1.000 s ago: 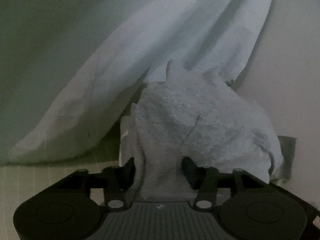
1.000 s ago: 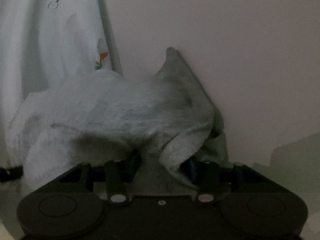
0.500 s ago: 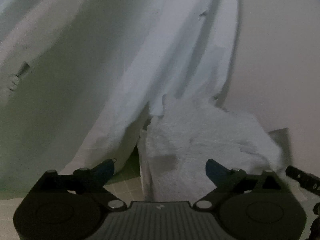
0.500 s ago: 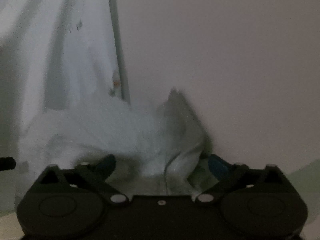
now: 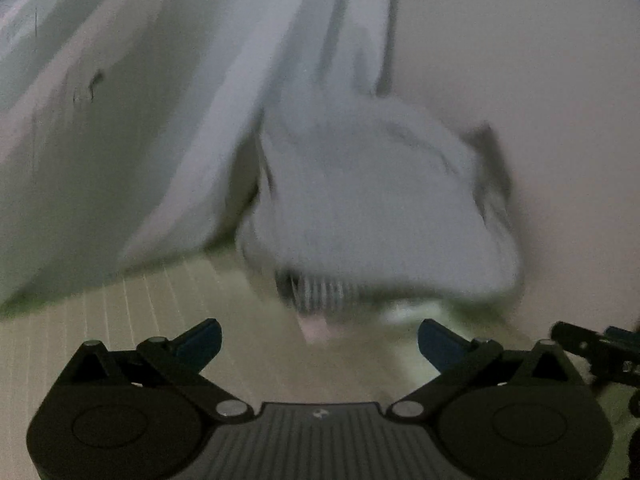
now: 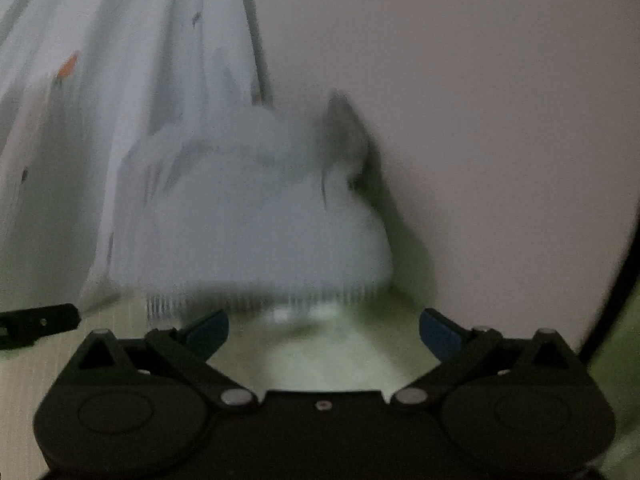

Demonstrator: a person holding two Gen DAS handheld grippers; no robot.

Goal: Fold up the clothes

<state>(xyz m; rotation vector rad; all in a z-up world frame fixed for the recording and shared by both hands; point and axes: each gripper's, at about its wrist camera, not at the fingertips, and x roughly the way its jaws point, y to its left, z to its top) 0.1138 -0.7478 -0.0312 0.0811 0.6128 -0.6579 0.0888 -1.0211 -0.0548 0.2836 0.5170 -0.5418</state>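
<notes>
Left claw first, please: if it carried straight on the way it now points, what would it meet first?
Most likely the pale fluffy garment lying bunched on the green mat. The left claw is open, with only bare mat between its tips and the cloth. The picture is blurred, so depth is uncertain.

Place: we judge a home room | Evidence: printed white sheet [image 5: 132, 128] draped beside plain wall [image 6: 480, 100]; gridded mat [image 5: 132, 320]; fluffy garment [image 6: 256, 216].
</notes>
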